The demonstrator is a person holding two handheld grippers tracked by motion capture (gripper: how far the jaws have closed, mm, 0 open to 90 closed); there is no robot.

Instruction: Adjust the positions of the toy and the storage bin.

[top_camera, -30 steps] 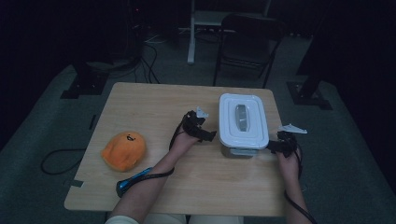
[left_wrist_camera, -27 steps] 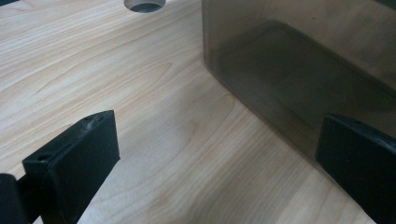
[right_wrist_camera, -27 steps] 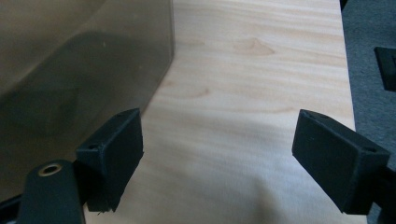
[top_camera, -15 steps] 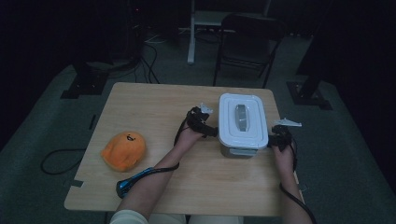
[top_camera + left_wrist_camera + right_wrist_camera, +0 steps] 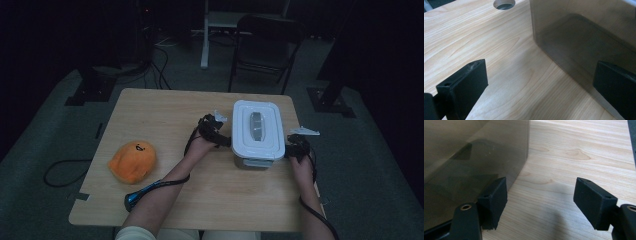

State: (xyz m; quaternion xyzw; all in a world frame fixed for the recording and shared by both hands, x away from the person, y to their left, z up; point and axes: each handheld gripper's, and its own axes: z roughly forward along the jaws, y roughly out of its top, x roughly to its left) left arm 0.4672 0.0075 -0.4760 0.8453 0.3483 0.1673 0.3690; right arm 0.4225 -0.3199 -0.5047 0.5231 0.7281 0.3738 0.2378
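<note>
I have a gripper in each hand, one on either side of the lidded storage box (image 5: 258, 134), which sits on the right half of the wooden table (image 5: 165, 120), white lid on top and smoky translucent walls below.

My left gripper (image 5: 221, 139) is up against the box's left side. In the left gripper view its jaws stand wide apart with bare tabletop between them; the box wall (image 5: 584, 40) fills the upper right, and one jaw is just in front of it, though I cannot tell whether it touches.

My right gripper (image 5: 290, 151) is at the box's right side near its front corner. In the right gripper view its jaws have just been closing but are still spread, nothing pinched; one pad lies along the tinted wall (image 5: 474, 152), the other over bare wood.

An orange plush toy (image 5: 132, 161) lies well apart on the table's left side.
</note>
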